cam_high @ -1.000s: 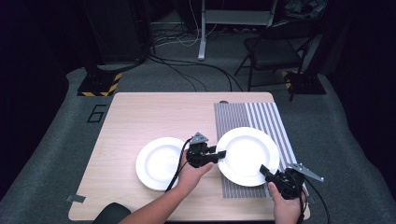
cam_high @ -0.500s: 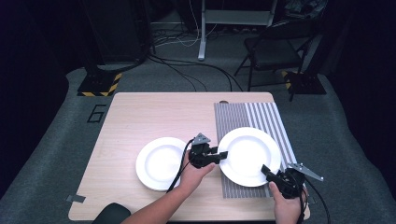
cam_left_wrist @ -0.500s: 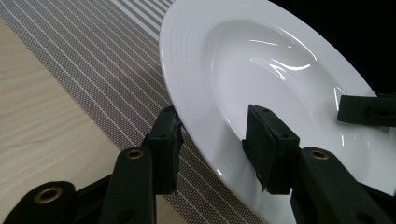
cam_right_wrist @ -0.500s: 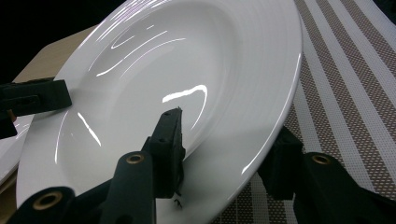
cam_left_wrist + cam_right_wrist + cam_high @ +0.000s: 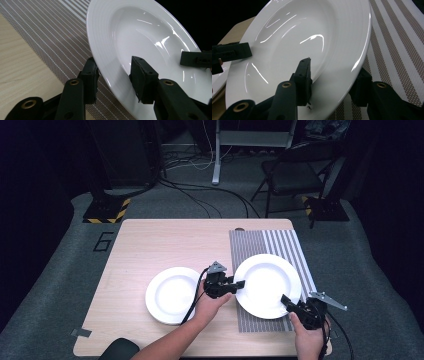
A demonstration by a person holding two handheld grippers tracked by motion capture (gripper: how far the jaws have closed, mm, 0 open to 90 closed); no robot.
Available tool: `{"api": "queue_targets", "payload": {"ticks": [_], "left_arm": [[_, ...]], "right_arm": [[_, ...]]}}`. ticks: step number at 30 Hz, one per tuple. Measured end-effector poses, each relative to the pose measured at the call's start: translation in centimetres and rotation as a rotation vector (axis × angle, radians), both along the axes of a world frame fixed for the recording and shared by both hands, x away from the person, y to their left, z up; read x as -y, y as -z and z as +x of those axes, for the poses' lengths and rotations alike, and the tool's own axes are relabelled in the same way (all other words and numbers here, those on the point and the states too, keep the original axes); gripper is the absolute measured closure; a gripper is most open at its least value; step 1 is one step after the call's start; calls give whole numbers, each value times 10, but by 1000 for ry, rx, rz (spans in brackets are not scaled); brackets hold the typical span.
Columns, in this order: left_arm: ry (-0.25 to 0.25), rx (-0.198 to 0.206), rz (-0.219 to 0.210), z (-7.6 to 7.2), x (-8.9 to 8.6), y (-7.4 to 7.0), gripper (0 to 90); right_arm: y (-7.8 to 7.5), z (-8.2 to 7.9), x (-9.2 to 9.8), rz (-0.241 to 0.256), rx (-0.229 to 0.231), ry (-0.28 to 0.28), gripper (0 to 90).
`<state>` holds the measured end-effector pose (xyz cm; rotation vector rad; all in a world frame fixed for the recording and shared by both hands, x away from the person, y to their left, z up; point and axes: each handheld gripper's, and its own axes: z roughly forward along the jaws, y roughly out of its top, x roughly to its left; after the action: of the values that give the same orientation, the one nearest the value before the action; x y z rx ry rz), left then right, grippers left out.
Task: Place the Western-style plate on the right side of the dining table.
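A white deep plate (image 5: 267,277) lies on the striped placemat (image 5: 270,237), with a gripper at each side of it. My left gripper (image 5: 240,284) holds its left rim; in the left gripper view the jaws (image 5: 113,67) straddle the rim, one under it and one on top of the plate (image 5: 140,30). At the plate's near right edge my right gripper (image 5: 285,299) is shut on the rim. In the right gripper view (image 5: 334,70) one jaw presses the top of the plate (image 5: 312,30) and the other sits beneath. A second white plate (image 5: 172,295) rests on the bare wood to the left.
The wooden table (image 5: 165,240) is bare at its back and left. The placemat covers its right part. A folding chair (image 5: 295,175), a metal stand and cables sit on the floor beyond the table. A dark object (image 5: 120,349) sits at the near edge.
My left gripper has slid slightly right onto the plate's left rim. The right gripper and both plates stay about where they were.
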<state>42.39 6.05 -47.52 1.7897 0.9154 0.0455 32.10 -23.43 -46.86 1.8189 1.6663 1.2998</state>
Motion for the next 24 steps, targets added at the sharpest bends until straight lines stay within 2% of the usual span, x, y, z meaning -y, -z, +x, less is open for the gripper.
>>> {"api": "queue_targets", "payload": {"ticks": [4, 9, 16, 24], "left_arm": [[-2, 2, 9, 5, 2, -4, 592], [1, -6, 8, 10, 9, -5, 601], [-6, -18, 13, 16, 16, 1, 600], [-12, -44, 19, 21, 23, 12, 598]], "right_arm": [[-3, 4, -1, -2, 4, -5, 579], [-1, 11, 5, 13, -15, 9, 576], [6, 20, 11, 17, -33, 39, 576], [14, 21, 14, 13, -34, 58, 578]]}}
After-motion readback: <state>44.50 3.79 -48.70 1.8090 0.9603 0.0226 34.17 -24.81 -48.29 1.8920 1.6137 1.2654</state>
